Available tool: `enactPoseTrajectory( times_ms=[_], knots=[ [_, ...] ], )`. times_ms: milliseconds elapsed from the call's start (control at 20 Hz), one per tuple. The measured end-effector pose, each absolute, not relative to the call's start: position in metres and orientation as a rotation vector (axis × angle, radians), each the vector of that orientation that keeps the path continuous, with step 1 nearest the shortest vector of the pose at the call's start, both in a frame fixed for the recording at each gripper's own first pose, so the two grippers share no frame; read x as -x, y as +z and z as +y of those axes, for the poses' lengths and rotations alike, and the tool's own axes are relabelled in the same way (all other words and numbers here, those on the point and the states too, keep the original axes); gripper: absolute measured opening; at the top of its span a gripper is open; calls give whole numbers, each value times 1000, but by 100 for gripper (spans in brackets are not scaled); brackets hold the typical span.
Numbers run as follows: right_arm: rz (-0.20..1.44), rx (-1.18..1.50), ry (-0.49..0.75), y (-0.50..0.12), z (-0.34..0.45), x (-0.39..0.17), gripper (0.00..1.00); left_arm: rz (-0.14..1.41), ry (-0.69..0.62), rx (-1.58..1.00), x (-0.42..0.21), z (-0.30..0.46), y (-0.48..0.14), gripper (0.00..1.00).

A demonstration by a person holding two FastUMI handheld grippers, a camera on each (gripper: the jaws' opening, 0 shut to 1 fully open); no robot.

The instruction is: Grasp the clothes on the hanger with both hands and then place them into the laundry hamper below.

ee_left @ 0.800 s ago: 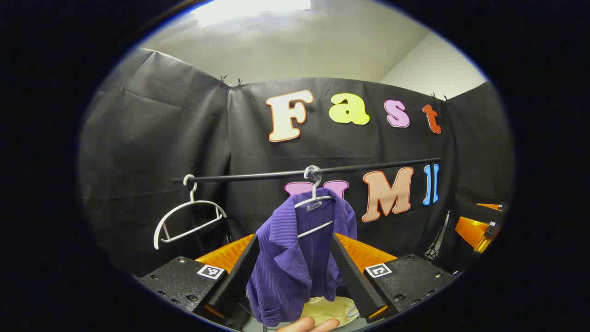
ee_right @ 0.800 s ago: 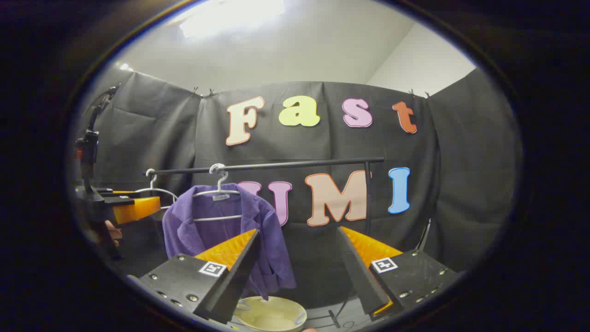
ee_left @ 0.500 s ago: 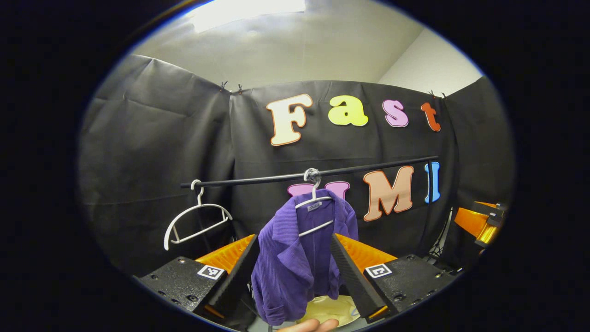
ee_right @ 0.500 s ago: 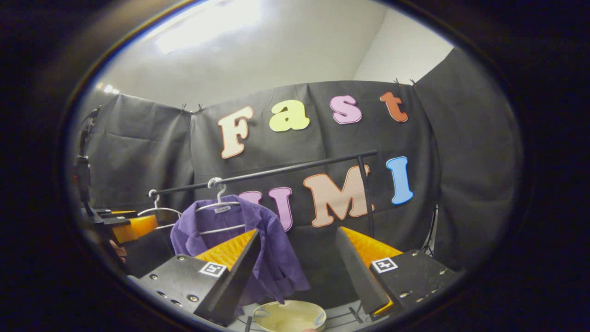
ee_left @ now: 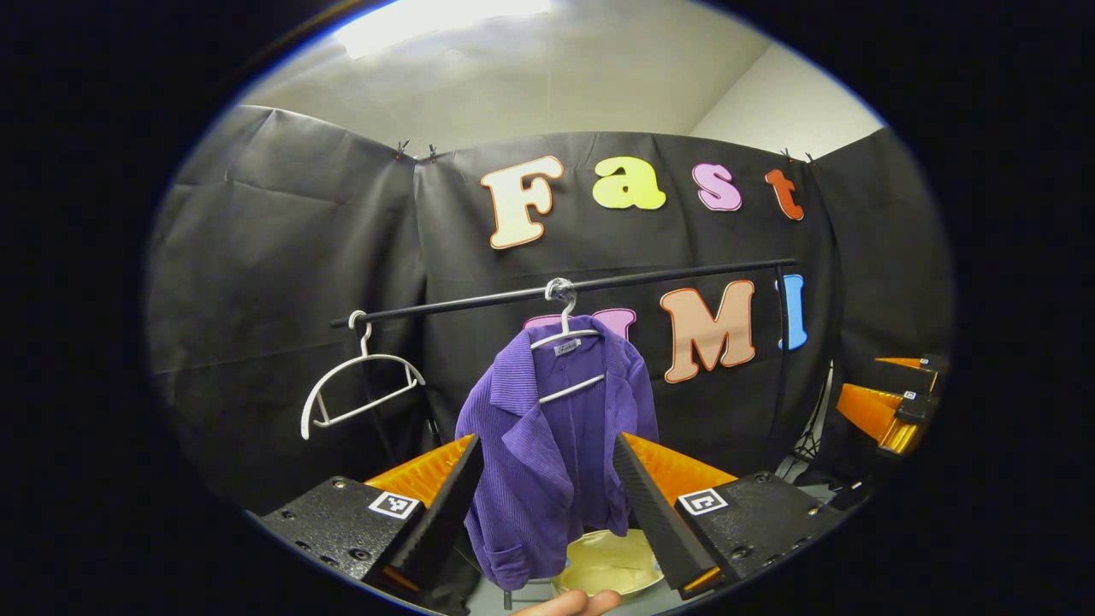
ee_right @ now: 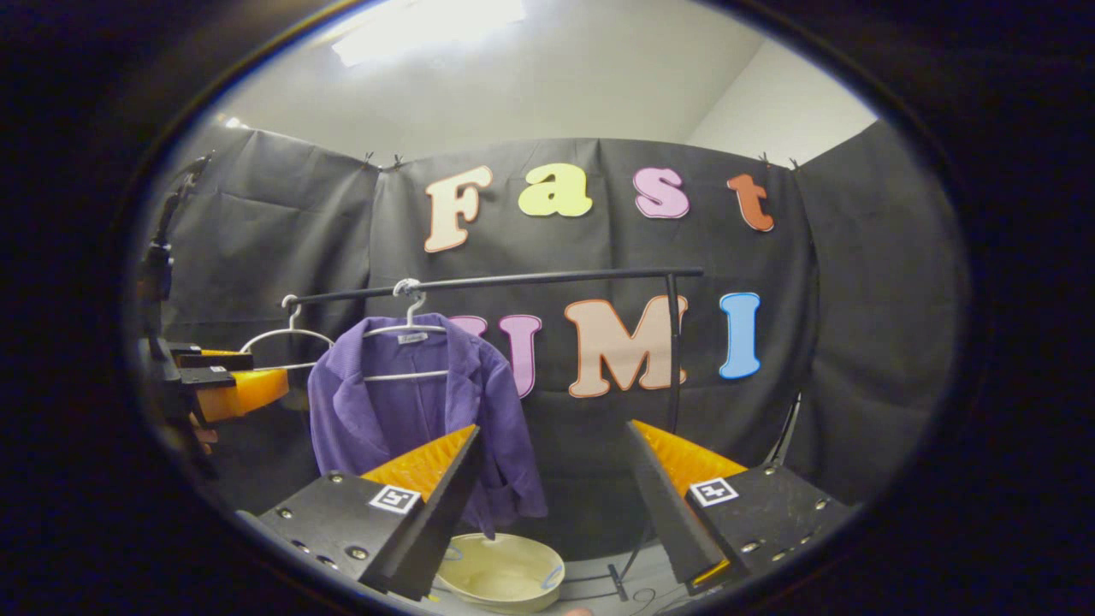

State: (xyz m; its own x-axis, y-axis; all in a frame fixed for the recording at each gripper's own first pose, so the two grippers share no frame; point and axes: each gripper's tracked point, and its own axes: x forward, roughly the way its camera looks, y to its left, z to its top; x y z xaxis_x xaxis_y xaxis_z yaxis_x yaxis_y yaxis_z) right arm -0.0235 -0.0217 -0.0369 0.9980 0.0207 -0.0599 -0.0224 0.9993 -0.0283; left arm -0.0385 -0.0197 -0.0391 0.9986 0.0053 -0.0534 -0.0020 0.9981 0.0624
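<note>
- The purple shirt (ee_left: 552,445) hangs on a white hanger (ee_left: 566,342) hooked over the black rail (ee_left: 565,293), so it sits above the hamper and, by my reading, only has to be pulled off and let down
- In the left gripper view the left gripper (ee_left: 547,505) is wide open and holds nothing; the shirt shows between its two fingers but farther off, not touched, which looks like lining up for a grasp
- In the right gripper view the right gripper (ee_right: 552,505) is also spread wide and empty; the shirt (ee_right: 419,411) hangs to the left of its aim, so it probably needs to swing that way before closing
- The same view shows the left gripper (ee_right: 231,381) off to the left, near the shirt's sleeve side
- A second white hanger (ee_left: 359,393) hangs bare on the rail, well apart from the shirt
- The cream laundry hamper (ee_right: 500,582) stands on the floor right below the shirt's hem; what can be seen of its inside looks empty, though the gripper fingers hide part of it
- The grasp has not yet begun; both sides of the shirt are free
</note>
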Motion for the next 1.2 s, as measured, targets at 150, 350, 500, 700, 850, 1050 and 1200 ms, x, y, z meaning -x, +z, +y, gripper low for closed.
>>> enactPoseTrajectory(
  times_ms=[150,350,500,700,850,1050,1200],
  knots=[
    [73,25,21,-49,-12,9,98,58,1,-62,25,-22,-53,94],
    [110,19,22,-66,-4,-15,98,94,-16,-43,-3,-27,-83,94],
    [116,45,18,-70,-2,-34,98,129,-20,-38,-27,-32,-111,94],
    [144,42,10,-84,0,-60,99,139,-1,-70,-57,-32,-141,95],
    [158,15,22,-93,8,-78,99,133,39,-112,-73,-27,-156,95],
    [215,-5,99,-123,42,-107,98,158,108,-110,-91,-8,-178,96],
    [254,20,143,-143,63,-131,99,139,139,-116,-108,-3,-181,100]
  ],
)
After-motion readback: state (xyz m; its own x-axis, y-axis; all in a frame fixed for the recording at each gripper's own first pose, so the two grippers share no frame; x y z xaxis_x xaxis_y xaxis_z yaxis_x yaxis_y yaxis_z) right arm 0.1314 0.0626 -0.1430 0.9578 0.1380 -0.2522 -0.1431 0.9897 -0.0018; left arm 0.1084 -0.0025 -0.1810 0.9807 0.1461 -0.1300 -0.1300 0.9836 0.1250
